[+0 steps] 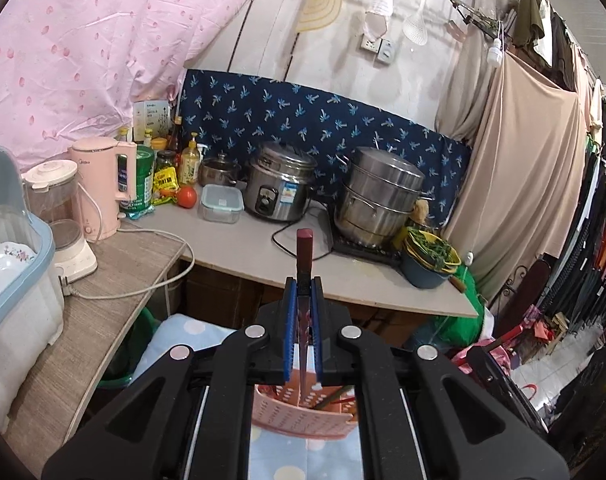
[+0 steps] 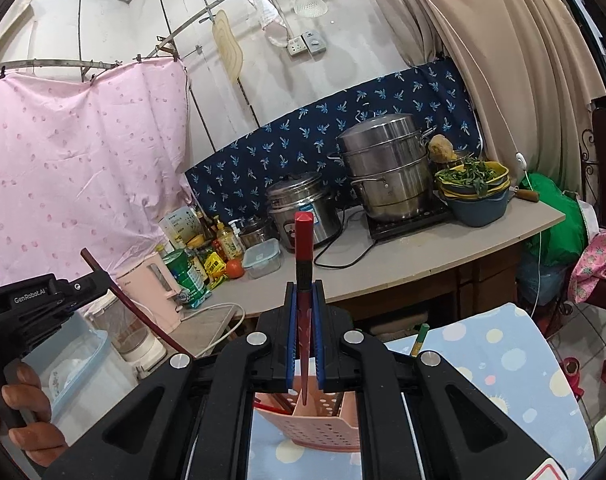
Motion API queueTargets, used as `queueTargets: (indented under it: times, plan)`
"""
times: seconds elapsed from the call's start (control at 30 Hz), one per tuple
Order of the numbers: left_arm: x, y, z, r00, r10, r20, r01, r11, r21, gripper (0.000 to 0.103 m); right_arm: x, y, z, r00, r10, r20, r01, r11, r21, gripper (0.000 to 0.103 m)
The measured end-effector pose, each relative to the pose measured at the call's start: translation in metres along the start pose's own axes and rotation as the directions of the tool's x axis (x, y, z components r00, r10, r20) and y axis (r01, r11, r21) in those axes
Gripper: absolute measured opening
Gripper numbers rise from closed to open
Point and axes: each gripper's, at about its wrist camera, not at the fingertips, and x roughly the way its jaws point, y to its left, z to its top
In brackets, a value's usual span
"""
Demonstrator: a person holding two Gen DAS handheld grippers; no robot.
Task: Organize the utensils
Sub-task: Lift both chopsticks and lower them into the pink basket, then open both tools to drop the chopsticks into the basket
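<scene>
My left gripper (image 1: 304, 285) is shut on a dark red chopstick (image 1: 304, 252) that stands upright between its blue pads. The chopstick's lower end points down at a pink perforated utensil holder (image 1: 303, 416) below the jaws. My right gripper (image 2: 304, 286) is shut on a brighter red chopstick (image 2: 303, 240), also upright above the pink holder (image 2: 323, 428). The holder has a few more sticks in it, and a green one (image 2: 419, 338) pokes up beside it. In the right wrist view the left gripper (image 2: 99, 278) appears at the far left with its chopstick (image 2: 135, 312) slanting, held by a person's hand (image 2: 23, 404).
The holder stands on a blue dotted cloth (image 2: 495, 364). Behind is a counter (image 1: 263, 248) with a rice cooker (image 1: 281, 188), a steamer pot (image 1: 377, 196), a pink kettle (image 1: 103, 184), a bowl of greens (image 1: 431, 260) and bottles. A blue dish rack (image 1: 15, 280) sits at the left.
</scene>
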Motion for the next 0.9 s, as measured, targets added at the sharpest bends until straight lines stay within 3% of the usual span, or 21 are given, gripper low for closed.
queueTargets:
  times: [0.37, 0.7, 0.9]
  plan:
    - [0.048, 0.015, -0.022, 0.998, 0.026, -0.057, -0.026, 1.000, 0.002, 0.007, 0.057, -0.019, -0.030, 0.992, -0.041, -0.116, 0.043, 0.999, 0.015, 0.008]
    - [0.076, 0.020, -0.043, 0.994, 0.032, -0.108, -0.032, 0.999, 0.001, 0.007, 0.074, -0.026, -0.048, 0.984, -0.056, -0.171, 0.061, 0.998, 0.023, 0.008]
    - [0.082, 0.020, -0.050, 0.992, 0.026, -0.124, -0.027, 1.000, -0.010, 0.009, 0.076, -0.029, -0.053, 0.982, -0.060, -0.179, 0.066, 0.997, 0.030, 0.019]
